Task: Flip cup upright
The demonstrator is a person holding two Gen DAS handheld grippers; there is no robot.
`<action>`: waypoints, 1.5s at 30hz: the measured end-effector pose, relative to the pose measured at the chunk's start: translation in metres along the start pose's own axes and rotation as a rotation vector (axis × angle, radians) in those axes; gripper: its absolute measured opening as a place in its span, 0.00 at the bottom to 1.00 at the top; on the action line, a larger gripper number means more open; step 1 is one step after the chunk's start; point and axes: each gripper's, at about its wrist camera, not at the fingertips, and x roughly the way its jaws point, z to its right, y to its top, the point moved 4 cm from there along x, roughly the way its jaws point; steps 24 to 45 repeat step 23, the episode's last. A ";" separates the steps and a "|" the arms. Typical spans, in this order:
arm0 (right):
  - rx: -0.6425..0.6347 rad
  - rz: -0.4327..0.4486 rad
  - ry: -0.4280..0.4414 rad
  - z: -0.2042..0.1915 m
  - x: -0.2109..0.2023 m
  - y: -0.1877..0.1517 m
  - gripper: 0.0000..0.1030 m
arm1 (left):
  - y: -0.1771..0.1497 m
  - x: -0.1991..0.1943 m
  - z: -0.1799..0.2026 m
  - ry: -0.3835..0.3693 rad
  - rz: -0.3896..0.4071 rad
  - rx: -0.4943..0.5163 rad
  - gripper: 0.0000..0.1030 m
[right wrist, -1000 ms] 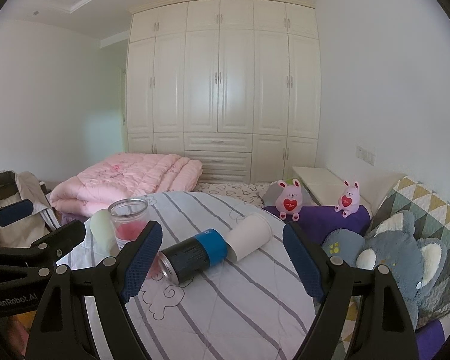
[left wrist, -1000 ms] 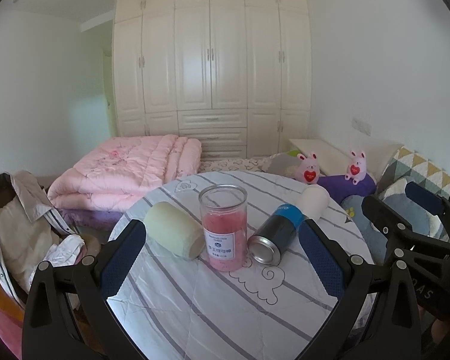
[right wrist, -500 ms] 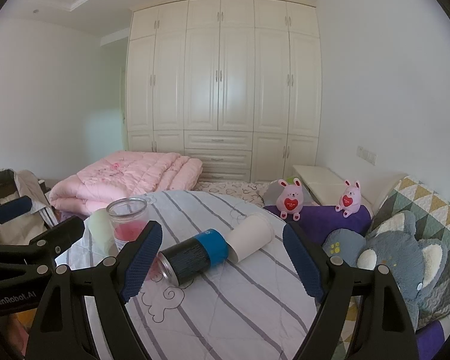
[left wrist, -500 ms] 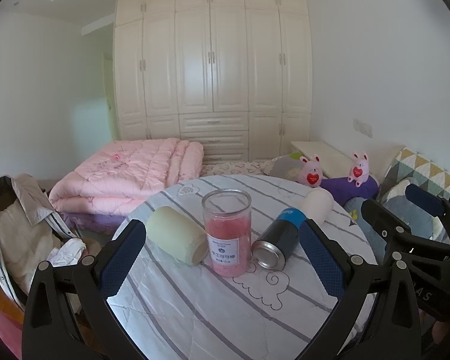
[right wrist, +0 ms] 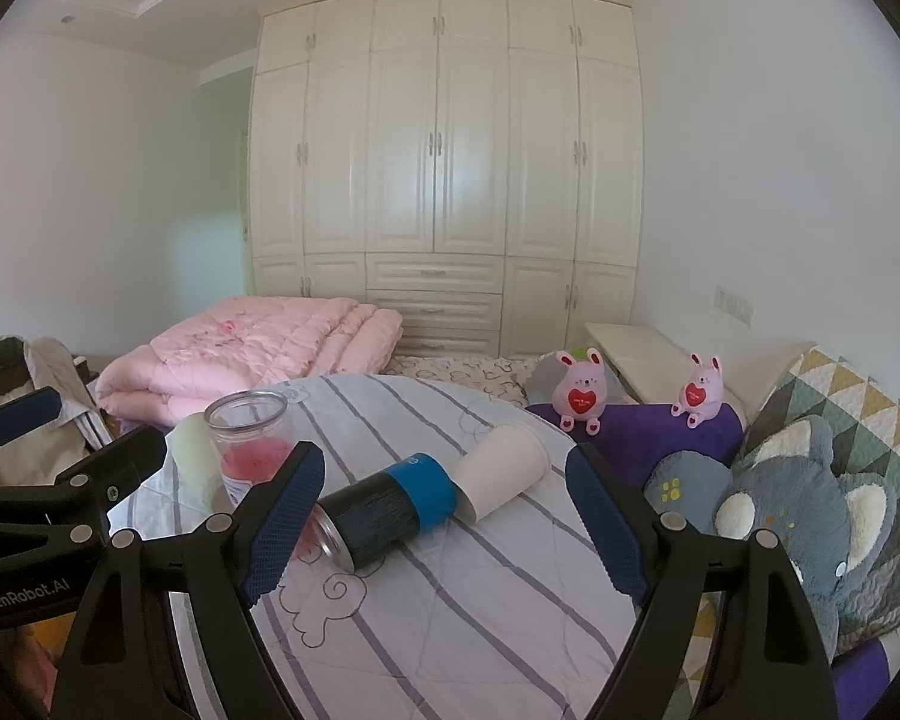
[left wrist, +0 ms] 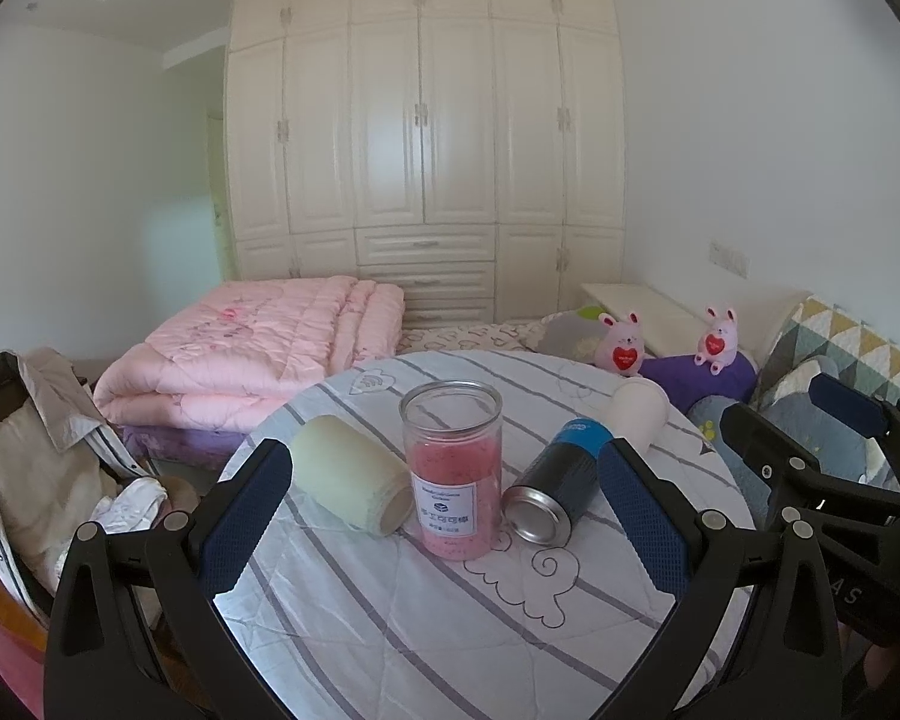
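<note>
Right wrist view: paper cup [right wrist: 501, 468] lies on its side at 12 o'clock, ahead of the right gripper [right wrist: 444, 519]. Both grippers' jaws spread, empty; left gripper [left wrist: 444, 516] likewise. Next: close in, pinch the cup wall.

We see a grey-striped white tablecloth [left wrist: 390, 630], a pale green cup [left wrist: 348, 483], a pink quilt [left wrist: 258, 354], and a black-and-blue can [right wrist: 384, 507].

The worktop [left wrist: 426, 630] is covered by a matt quilted cloth. A clear, glossy plastic jar [left wrist: 453, 492] is seen, and a can [right wrist: 384, 510] with a shiny metal end and a matt dark body. The white cup [right wrist: 501, 471] looks like matt paper; the pale green cup [left wrist: 348, 480] is smooth and dull. The fingers [left wrist: 243, 522] are faced with rough, textured blue pads on black plastic.
</note>
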 end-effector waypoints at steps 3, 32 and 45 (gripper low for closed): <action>-0.003 -0.004 -0.004 -0.001 0.004 0.000 0.81 | 0.000 0.003 0.001 -0.003 -0.002 0.001 1.00; -0.010 -0.023 -0.013 -0.003 0.011 -0.001 0.81 | 0.001 0.003 0.003 0.014 0.028 0.034 1.00; -0.010 -0.023 -0.013 -0.003 0.011 -0.001 0.81 | 0.001 0.003 0.003 0.014 0.028 0.034 1.00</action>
